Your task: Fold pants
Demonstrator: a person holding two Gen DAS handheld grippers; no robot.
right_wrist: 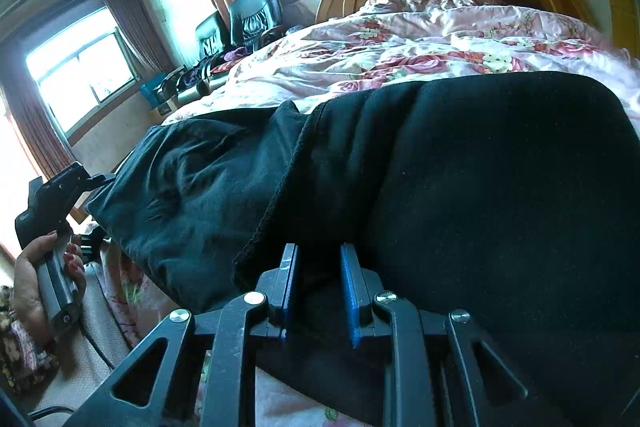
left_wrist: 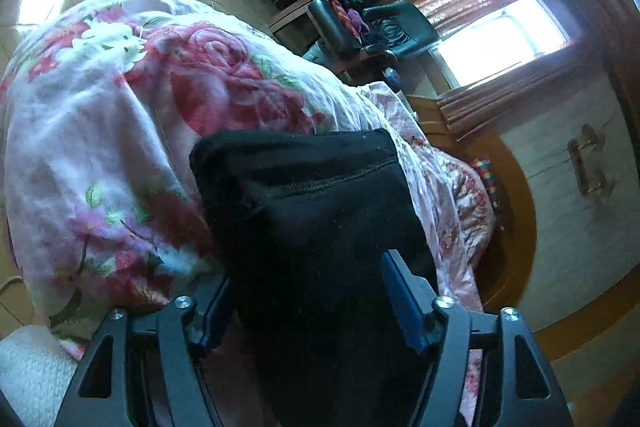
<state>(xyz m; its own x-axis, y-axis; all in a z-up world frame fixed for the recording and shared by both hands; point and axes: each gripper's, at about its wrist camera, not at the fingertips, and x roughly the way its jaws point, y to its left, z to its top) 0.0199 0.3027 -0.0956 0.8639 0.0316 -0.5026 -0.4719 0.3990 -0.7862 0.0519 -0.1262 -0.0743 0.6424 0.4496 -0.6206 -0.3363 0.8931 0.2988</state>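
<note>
Two handheld black grippers with blue finger pads work on a pair of black fabric pants (right_wrist: 460, 187) lying on a bed covered by a pink and white floral quilt (left_wrist: 120, 107). In the left wrist view, the left gripper (left_wrist: 308, 291) has its jaws spread wide on either side of a thick folded bundle of the pants, the fabric filling the gap; whether the pads actually press it cannot be told. In the right wrist view, the right gripper (right_wrist: 318, 283) pinches a fold of the same black cloth near a stitched hem, its jaws drawn close with fabric between them. At that view's left edge, the person's left hand (right_wrist: 28, 279) grips the other tool's handle.
</note>
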